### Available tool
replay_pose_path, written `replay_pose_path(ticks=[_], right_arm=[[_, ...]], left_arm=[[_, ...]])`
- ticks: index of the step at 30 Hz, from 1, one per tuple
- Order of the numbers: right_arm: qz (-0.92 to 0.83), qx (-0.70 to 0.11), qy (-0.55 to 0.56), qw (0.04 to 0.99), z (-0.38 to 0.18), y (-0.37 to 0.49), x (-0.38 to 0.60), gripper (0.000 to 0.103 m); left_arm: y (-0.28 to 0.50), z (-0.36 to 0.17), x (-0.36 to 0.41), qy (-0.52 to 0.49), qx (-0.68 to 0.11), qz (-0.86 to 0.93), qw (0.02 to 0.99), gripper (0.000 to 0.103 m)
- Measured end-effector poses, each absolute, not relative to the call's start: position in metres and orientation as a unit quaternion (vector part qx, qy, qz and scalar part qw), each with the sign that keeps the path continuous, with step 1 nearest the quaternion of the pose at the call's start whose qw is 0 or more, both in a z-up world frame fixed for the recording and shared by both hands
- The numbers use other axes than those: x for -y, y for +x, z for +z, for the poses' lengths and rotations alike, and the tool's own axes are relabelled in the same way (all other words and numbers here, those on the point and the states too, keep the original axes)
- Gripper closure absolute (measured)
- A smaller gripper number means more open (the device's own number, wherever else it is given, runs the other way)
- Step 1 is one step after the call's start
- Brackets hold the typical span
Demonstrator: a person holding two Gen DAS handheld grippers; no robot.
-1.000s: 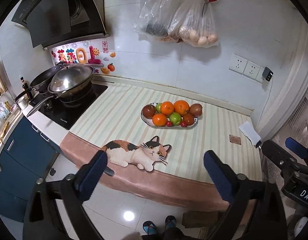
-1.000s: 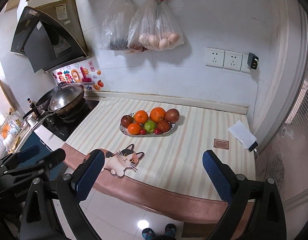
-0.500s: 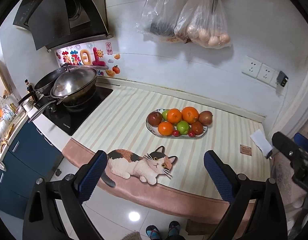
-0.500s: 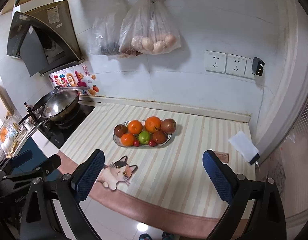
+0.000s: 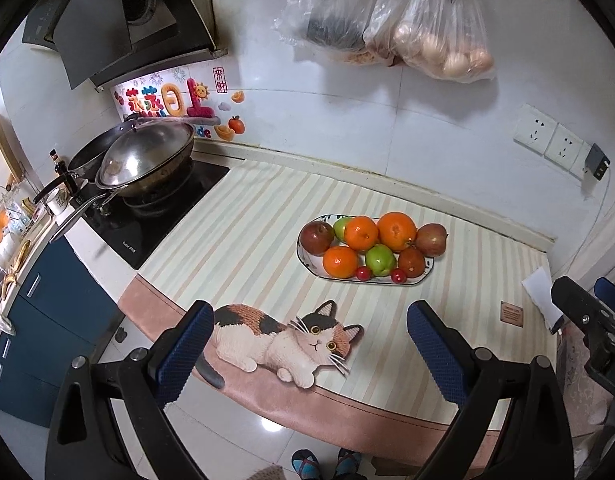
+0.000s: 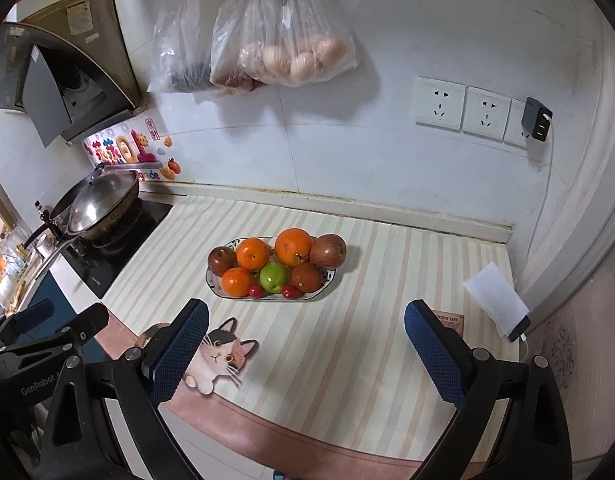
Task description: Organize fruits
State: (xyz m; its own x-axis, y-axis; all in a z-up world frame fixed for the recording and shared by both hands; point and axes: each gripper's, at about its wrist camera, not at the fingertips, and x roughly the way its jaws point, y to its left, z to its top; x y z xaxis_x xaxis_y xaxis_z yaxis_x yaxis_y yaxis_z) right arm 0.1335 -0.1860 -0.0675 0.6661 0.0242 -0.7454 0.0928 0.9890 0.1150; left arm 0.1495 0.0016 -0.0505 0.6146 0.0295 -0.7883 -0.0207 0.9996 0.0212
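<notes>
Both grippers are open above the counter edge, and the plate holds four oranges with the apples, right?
Not quite: the plate holds three oranges, as the right wrist view shows. The rest stands: apples share the plate, and the left gripper and right gripper are open above the counter edge.

left gripper (image 5: 305, 346): jaws spread wide, holding nothing | right gripper (image 6: 305, 346): jaws spread wide, holding nothing | both hover side by side

Right gripper (image 6: 305, 356) jaws wide apart, empty, short of oval fruit plate (image 6: 330, 283) on striped mat (image 6: 359, 344).
</notes>
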Motion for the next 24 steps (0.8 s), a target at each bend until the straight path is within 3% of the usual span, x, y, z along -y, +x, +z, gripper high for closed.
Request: replay_pose_path(ticks=[24], right_arm=[[-0.021, -0.413, 0.057, 0.909, -0.076, 0.148, 0.184, 0.002]], left_arm=[[0.16, -0.054, 0.002, 0.008, -0.441, 0.011, 0.897, 0.004]])
